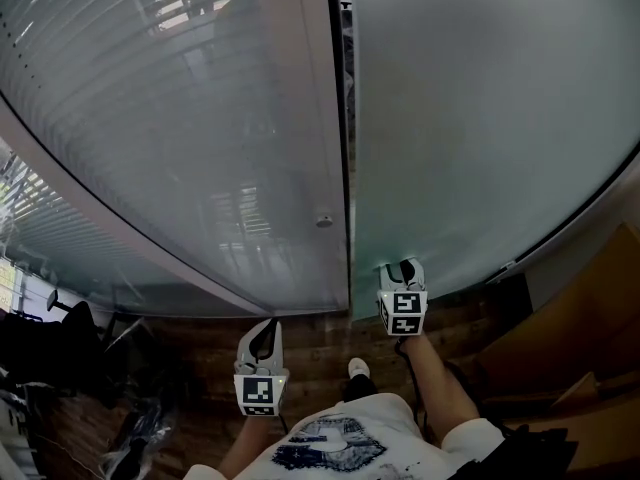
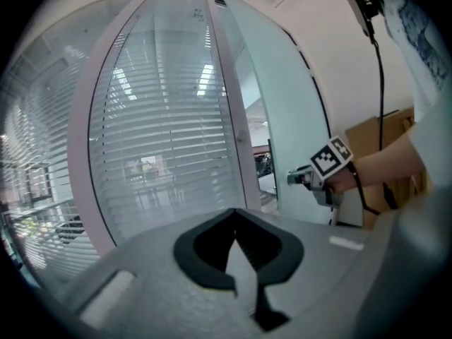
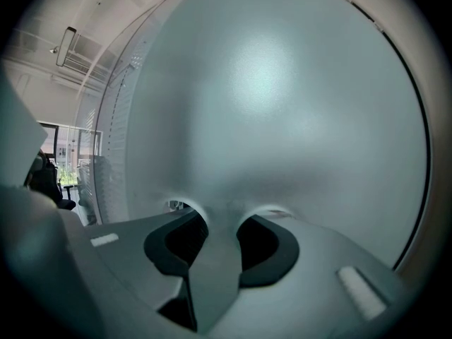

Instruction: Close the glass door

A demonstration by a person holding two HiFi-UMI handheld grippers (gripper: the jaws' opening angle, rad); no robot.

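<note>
On my feed the wearer has a white short-sleeved T-shirt [image 1: 340, 440] with a dark blue print across the front, and one white shoe [image 1: 358, 368] shows just beyond its hem. The left gripper [image 1: 266, 326] and the right gripper [image 1: 402, 265] are both pale grey shells with black inner pads. Each carries a marker cube [image 1: 258, 393] of black-and-white squares at its near end, and I see a thin black cable [image 1: 408, 360] trailing back from the right one along the forearm.

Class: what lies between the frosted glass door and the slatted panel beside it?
A narrow dark gap separates door from panel; the head view shows it.
</note>
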